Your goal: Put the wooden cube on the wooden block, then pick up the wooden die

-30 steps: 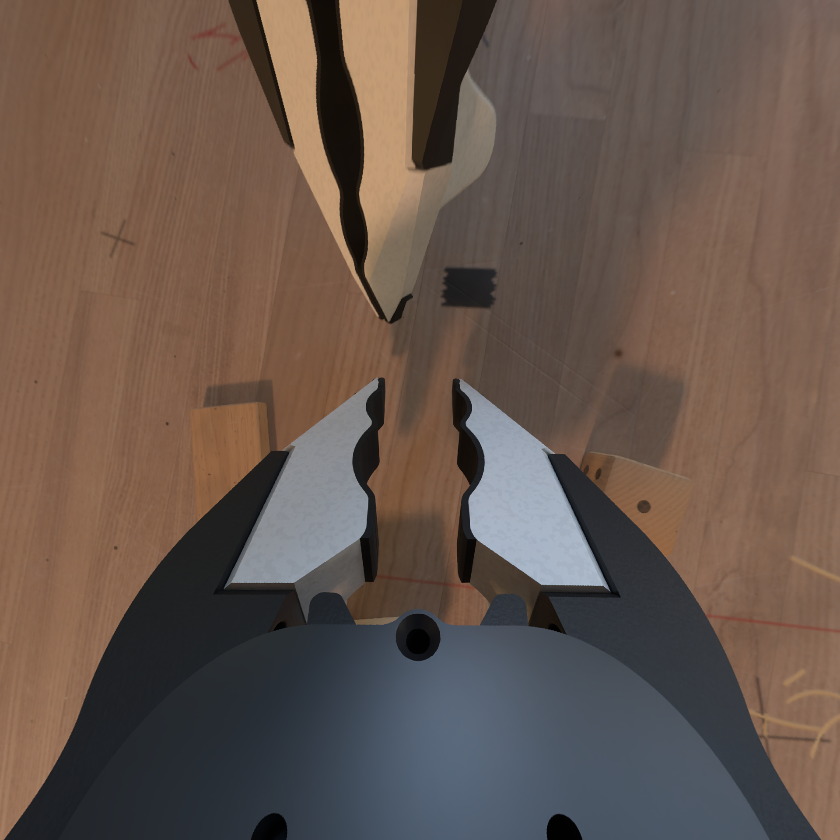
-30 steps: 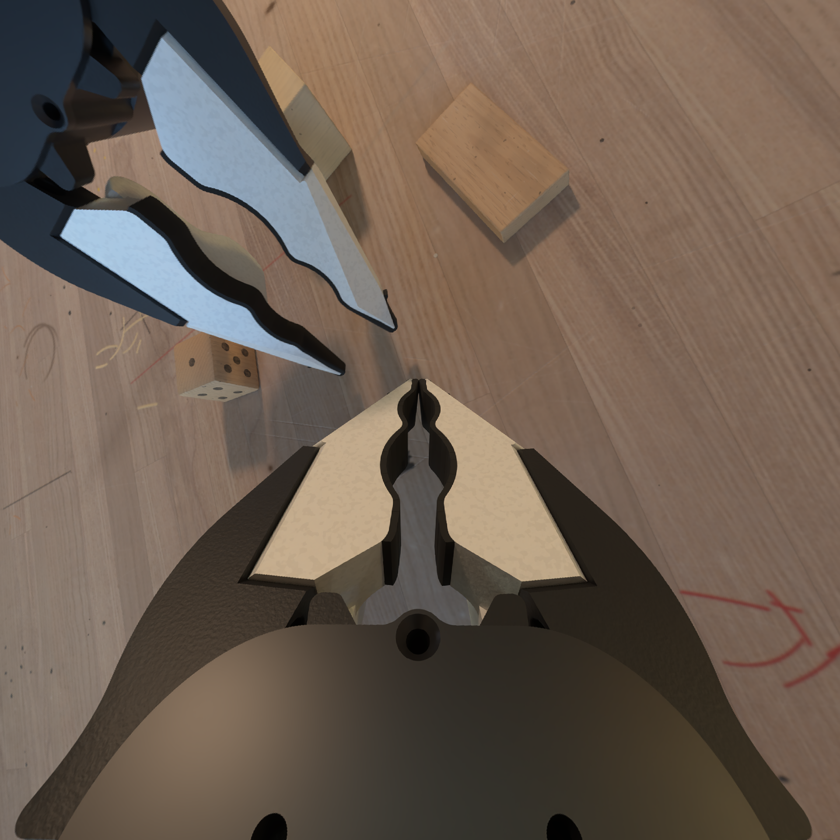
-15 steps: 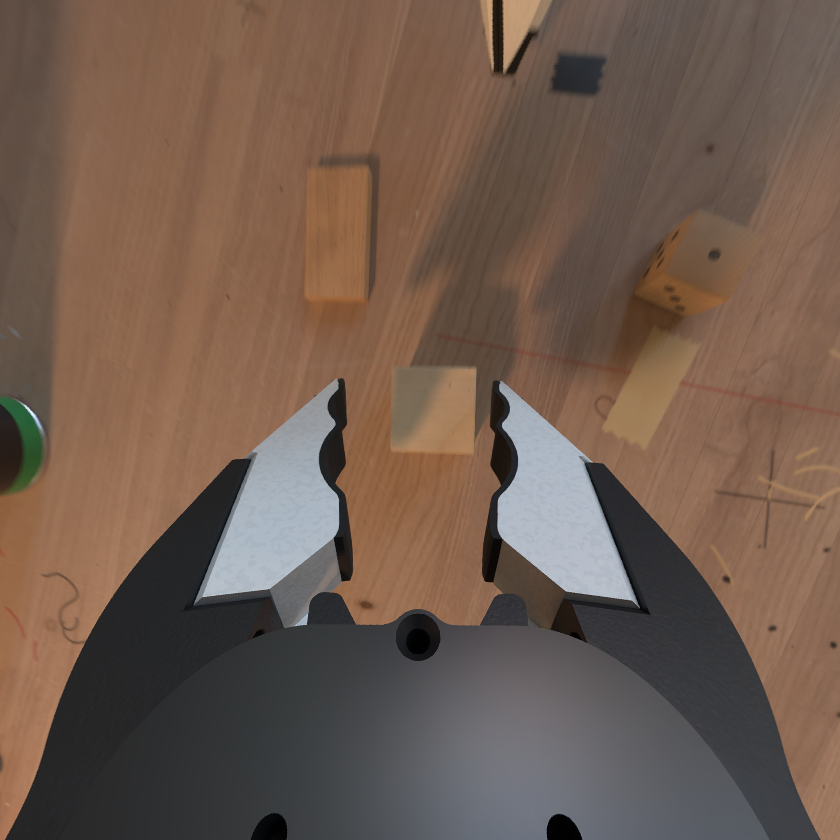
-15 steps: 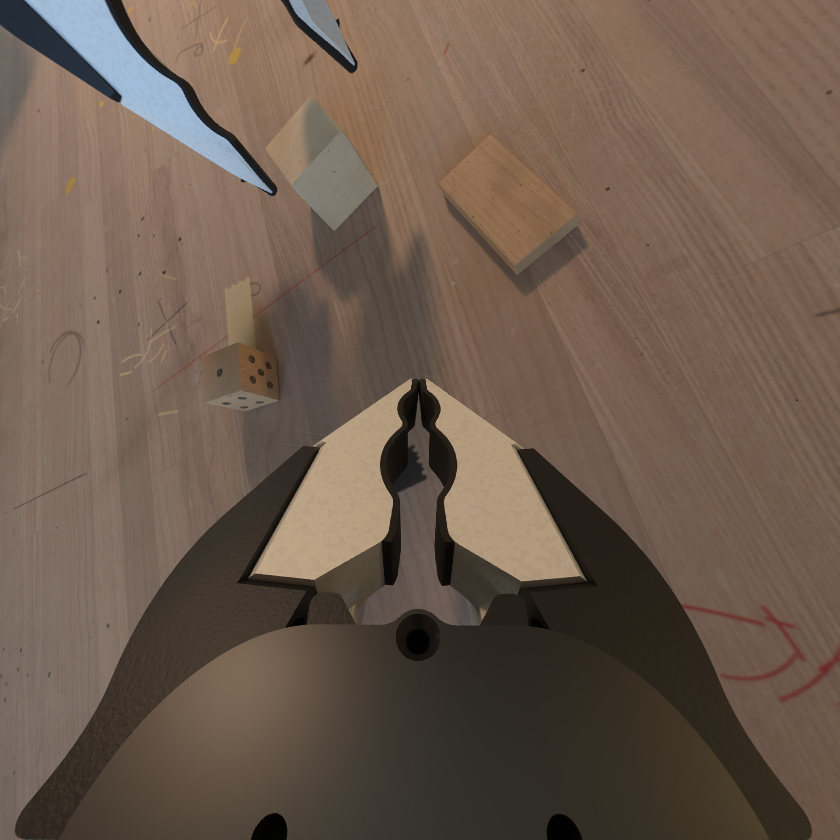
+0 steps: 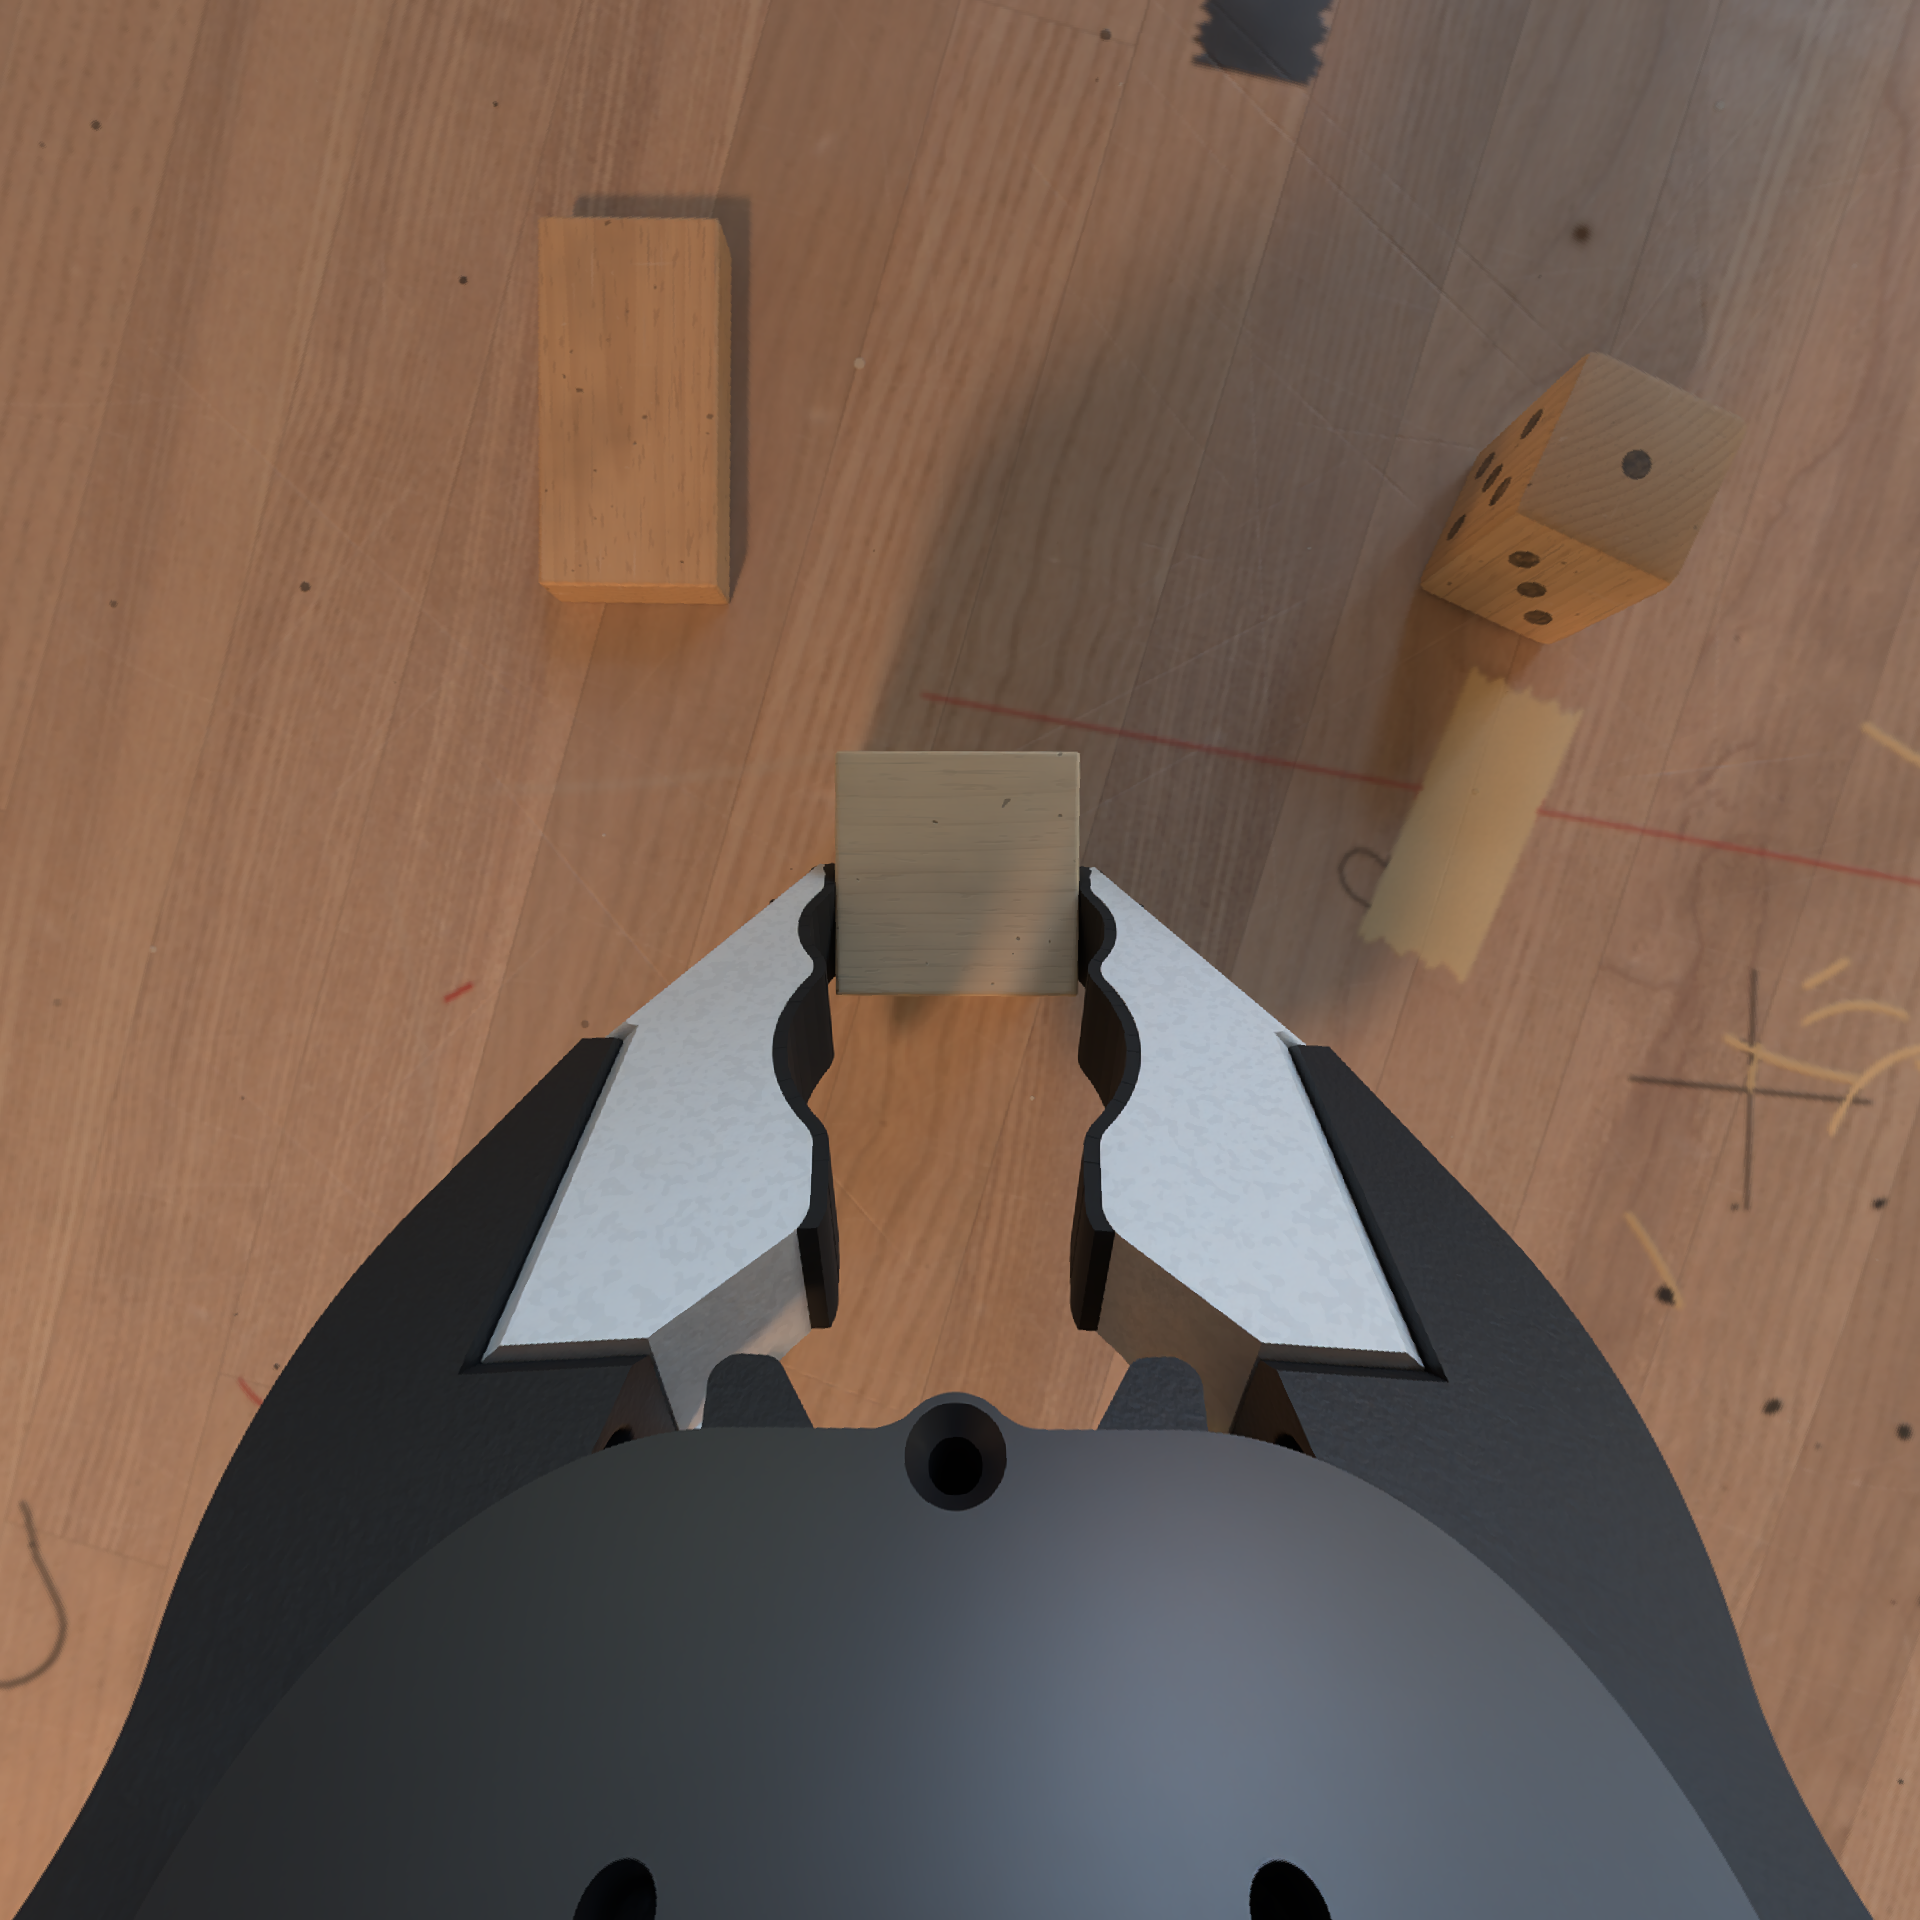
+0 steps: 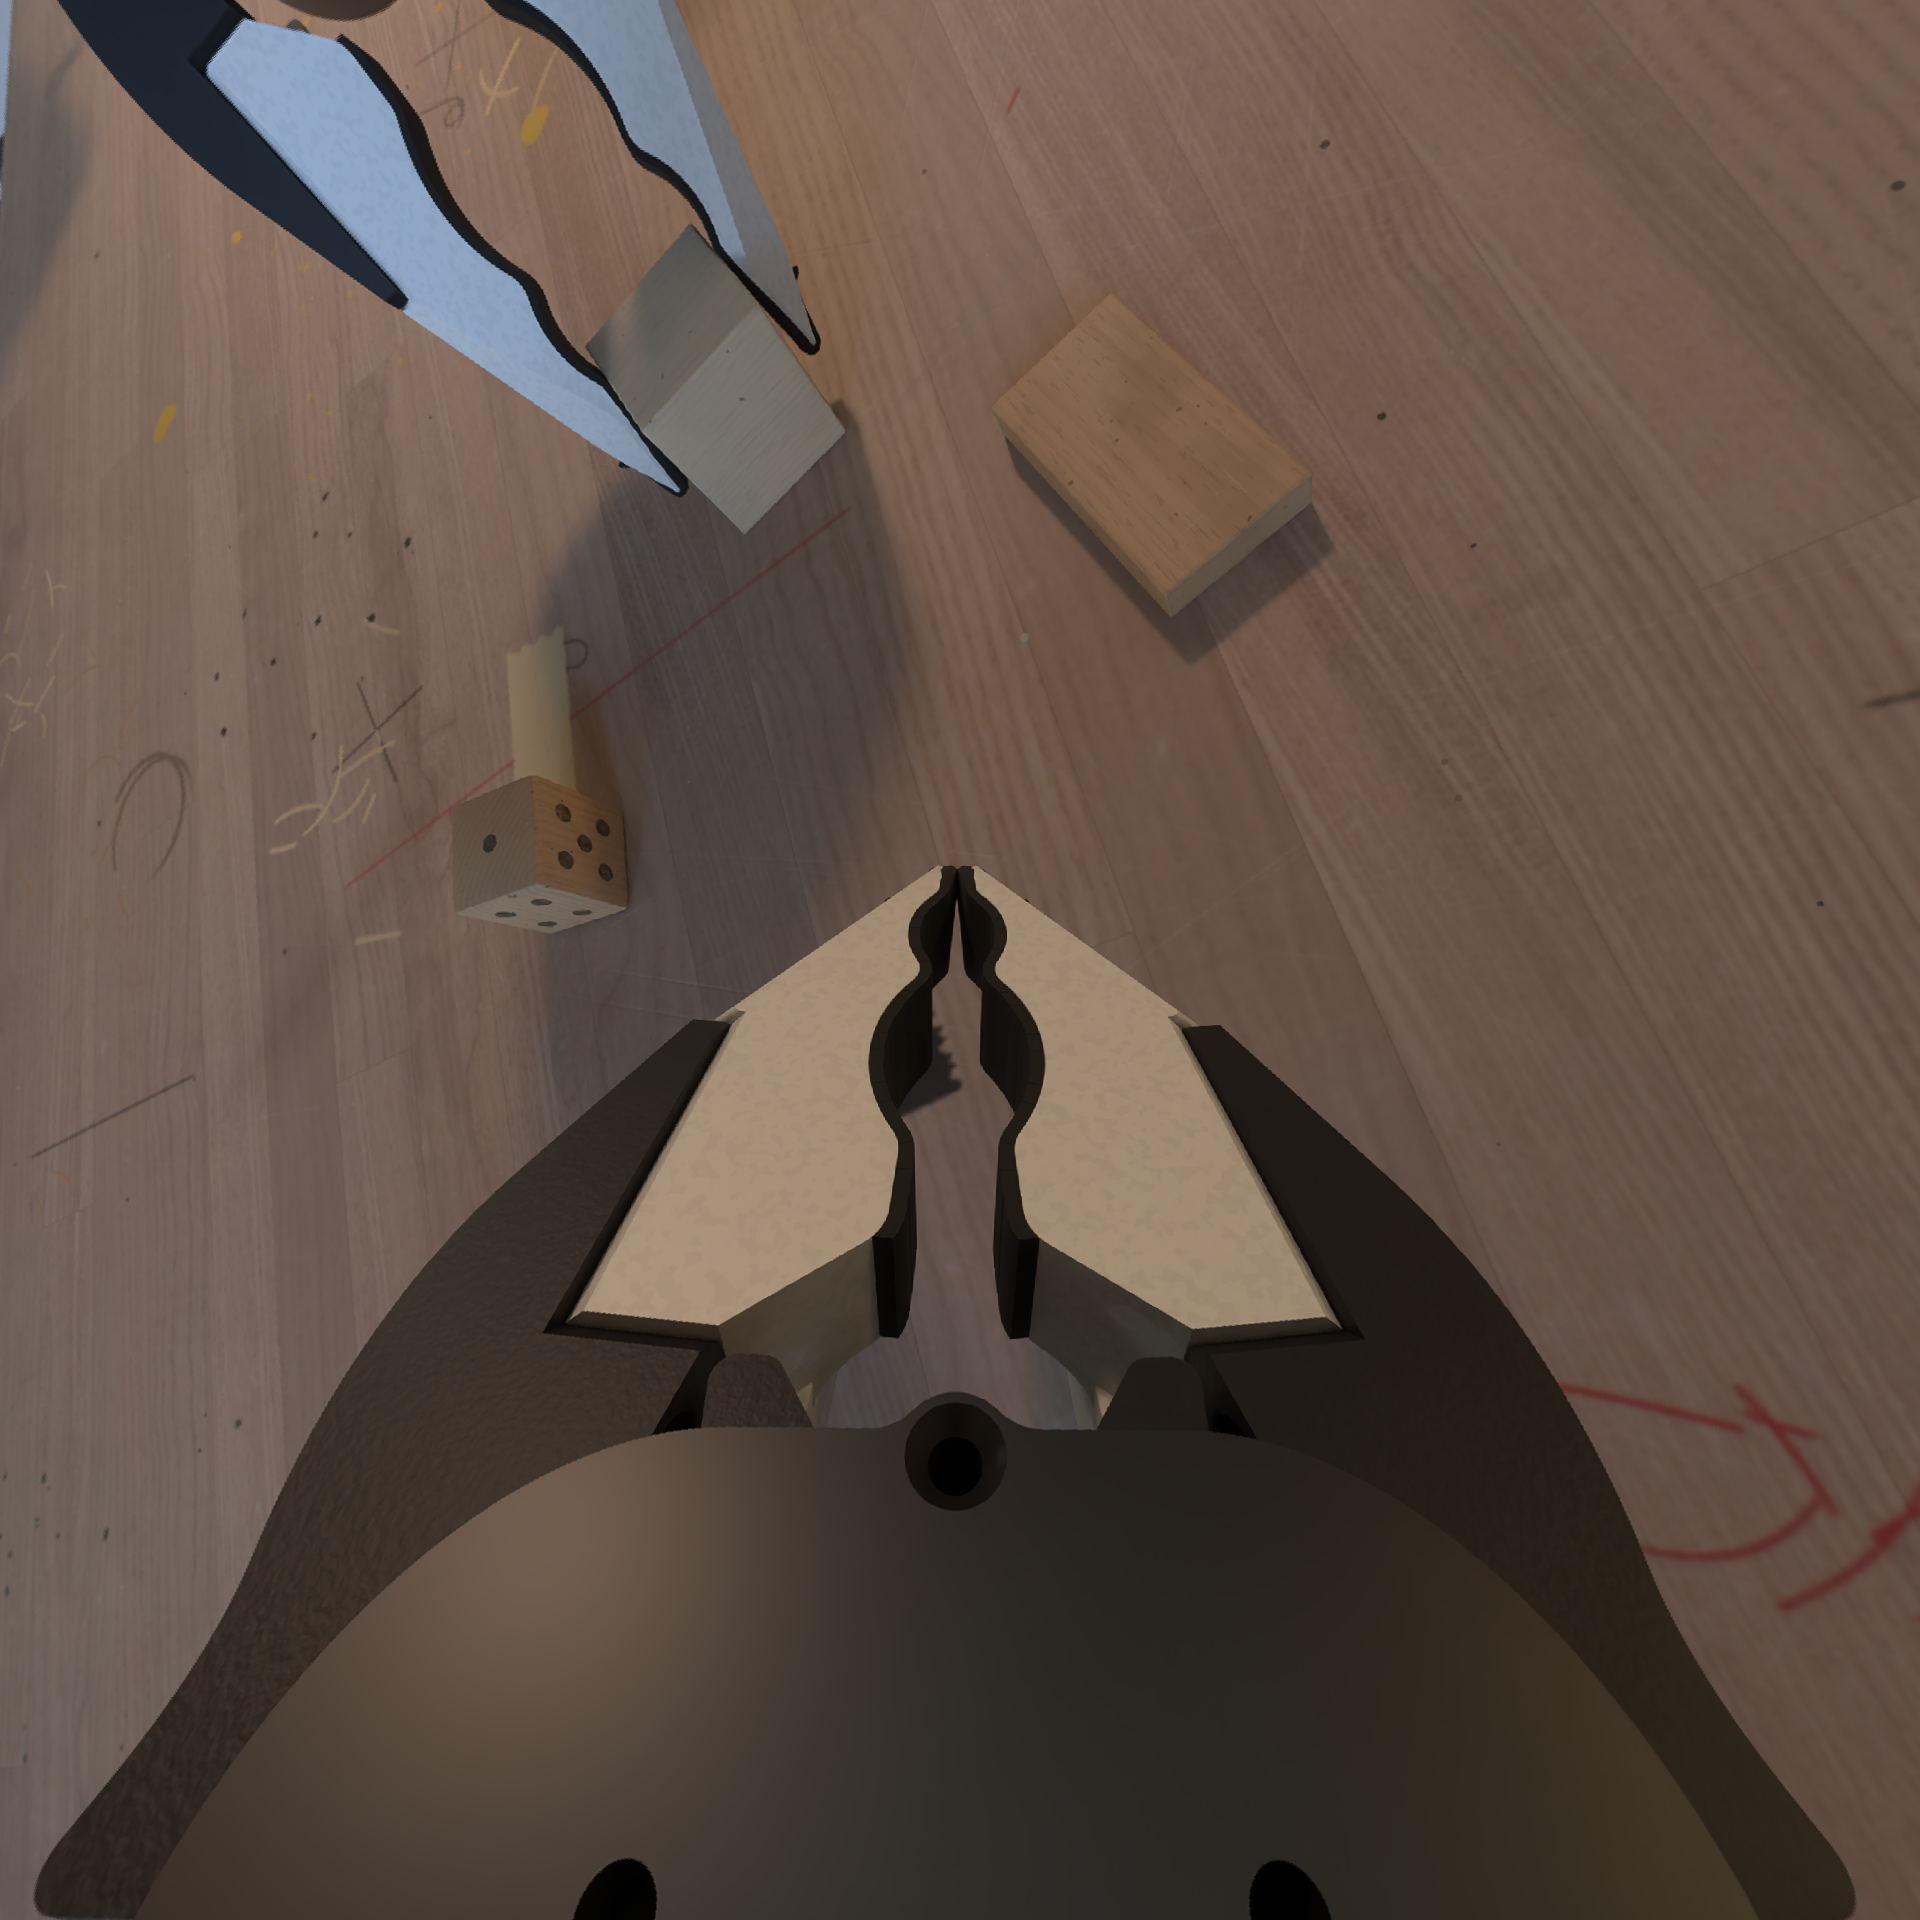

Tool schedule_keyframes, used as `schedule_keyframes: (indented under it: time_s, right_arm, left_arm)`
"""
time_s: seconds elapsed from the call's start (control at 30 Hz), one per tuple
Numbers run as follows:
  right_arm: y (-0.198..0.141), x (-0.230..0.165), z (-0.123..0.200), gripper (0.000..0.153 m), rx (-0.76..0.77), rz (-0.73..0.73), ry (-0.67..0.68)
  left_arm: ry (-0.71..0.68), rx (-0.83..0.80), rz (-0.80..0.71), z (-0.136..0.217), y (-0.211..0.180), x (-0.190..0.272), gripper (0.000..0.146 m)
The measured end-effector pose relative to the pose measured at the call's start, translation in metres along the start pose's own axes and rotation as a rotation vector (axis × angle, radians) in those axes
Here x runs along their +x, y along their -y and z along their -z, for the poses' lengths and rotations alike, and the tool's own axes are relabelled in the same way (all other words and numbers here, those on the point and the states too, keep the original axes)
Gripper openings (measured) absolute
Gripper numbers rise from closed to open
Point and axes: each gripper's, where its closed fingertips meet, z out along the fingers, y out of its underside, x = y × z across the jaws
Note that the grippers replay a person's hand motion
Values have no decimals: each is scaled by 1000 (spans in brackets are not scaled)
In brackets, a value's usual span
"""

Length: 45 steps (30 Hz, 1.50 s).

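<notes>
Straddling the wooden cube [image 5: 956, 873], my left fingers [image 5: 717, 1049] press against its two opposite sides near the tips, so my left gripper [image 5: 956, 878] is grasping it. The grip sits square to the faces, which I judge keeps the cube from twisting when lifted. From the right wrist view the cube [image 6: 727, 395] seems to rest on the tabletop [image 6: 1455, 831]; I cannot tell whether it has left the surface.

My right gripper [image 6: 954, 873] hangs above bare wood with its fingers [image 6: 810, 1122] clenched tip to tip on nothing, probably kept clear until the die's turn.

Beyond my left fingertips and to the left lies the wooden block [image 5: 632, 410], flat on its broad face, well apart from the cube. That wide top should make an easy landing place.

Off to the right sits the wooden die [image 5: 1579, 499], near a strip of pale tape [image 5: 1470, 821]. A thin red line [image 5: 1164, 740] crosses the tabletop between them.
</notes>
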Motion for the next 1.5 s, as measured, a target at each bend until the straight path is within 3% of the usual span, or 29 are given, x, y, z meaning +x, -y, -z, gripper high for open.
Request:
schedule_keyframes:
  time_s: [0.57,0.97,1.5]
  right_arm:
    - [2,-4,1,0,6,17,12]
    - [3,-5,2,0,13,31,11]
    - [4,-3,4,0,23,29,3]
  left_arm:
    - [73,43,-21,7,4,-1,44]
    - [146,34,-181,8,36,12,44]
    - [137,10,-176,-3,43,9,44]
